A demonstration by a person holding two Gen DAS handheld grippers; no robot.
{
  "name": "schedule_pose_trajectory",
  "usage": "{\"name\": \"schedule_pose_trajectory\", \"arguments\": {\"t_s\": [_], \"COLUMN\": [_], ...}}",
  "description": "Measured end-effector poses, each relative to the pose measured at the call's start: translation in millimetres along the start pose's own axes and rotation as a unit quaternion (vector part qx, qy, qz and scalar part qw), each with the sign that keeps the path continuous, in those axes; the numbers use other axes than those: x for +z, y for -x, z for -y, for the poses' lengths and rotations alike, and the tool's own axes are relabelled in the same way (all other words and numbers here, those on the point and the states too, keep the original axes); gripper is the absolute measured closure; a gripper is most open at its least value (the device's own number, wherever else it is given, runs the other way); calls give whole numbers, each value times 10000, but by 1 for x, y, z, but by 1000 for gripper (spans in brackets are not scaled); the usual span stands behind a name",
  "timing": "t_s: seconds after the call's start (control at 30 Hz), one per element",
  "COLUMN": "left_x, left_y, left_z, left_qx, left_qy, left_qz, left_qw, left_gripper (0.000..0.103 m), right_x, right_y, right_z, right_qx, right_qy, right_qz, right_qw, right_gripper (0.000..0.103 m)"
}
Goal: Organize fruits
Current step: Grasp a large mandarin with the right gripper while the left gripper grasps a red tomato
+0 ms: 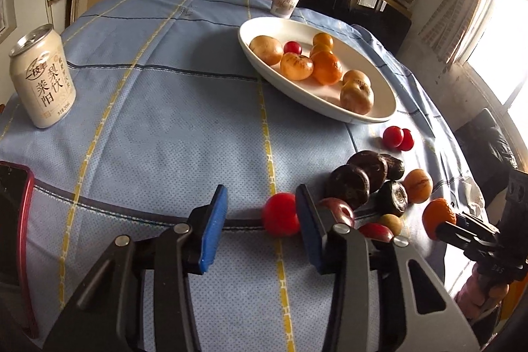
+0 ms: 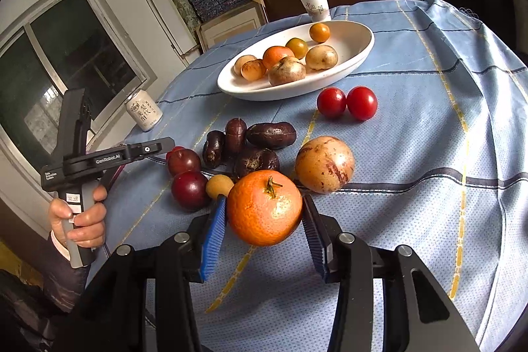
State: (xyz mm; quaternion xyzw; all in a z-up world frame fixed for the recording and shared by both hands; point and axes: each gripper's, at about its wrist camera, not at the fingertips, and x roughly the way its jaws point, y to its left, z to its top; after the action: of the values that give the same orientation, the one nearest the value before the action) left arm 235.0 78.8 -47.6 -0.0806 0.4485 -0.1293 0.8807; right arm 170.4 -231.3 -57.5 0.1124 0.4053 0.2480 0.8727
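Note:
A white oval bowl (image 1: pixel 379 117) (image 2: pixel 359 55) holds several orange and tan fruits. My right gripper (image 2: pixel 264 213) is shut on an orange tangerine (image 2: pixel 264 207), held just above the cloth; it also shows in the left wrist view (image 1: pixel 439 218). My left gripper (image 1: pixel 260 213) is open and empty, with a red tomato (image 1: pixel 280 213) just inside its right finger. Loose on the cloth lie dark brown fruits (image 2: pixel 270 134), dark red plums (image 2: pixel 189 190), a large tan fruit (image 2: pixel 325 164) and two red tomatoes (image 2: pixel 346 103).
A drink can (image 1: pixel 41 78) stands at the table's left. A paper cup (image 1: pixel 285 0) stands behind the bowl. A red-edged phone (image 1: pixel 13 220) lies at the near left. Blue checked cloth (image 1: pixel 165 121) covers the table. Shelves and boxes stand behind.

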Motion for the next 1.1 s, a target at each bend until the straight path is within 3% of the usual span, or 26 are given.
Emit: {"name": "schedule_pose_trajectory", "arguments": {"t_s": [0.2, 0.77, 0.9, 1.1], "left_x": [2, 2, 11, -2], "left_y": [-9, -16, -25, -13], "left_z": [5, 15, 5, 10], "left_qx": [-103, 217, -48, 7], "left_qy": [-23, -222, 138, 5], "left_qz": [-182, -371, -576, -578], "left_qw": [9998, 9988, 9982, 9983], "left_gripper": [62, 59, 60, 63], "right_x": [-1, 0, 0, 0], "right_y": [1, 2, 2, 1], "right_z": [2, 3, 3, 3], "right_qx": [94, 186, 202, 196], "right_qy": [-60, -67, -96, -101], "right_qz": [37, 51, 36, 27], "right_qw": [9999, 9998, 9997, 9998], "right_gripper": [57, 57, 57, 57]}}
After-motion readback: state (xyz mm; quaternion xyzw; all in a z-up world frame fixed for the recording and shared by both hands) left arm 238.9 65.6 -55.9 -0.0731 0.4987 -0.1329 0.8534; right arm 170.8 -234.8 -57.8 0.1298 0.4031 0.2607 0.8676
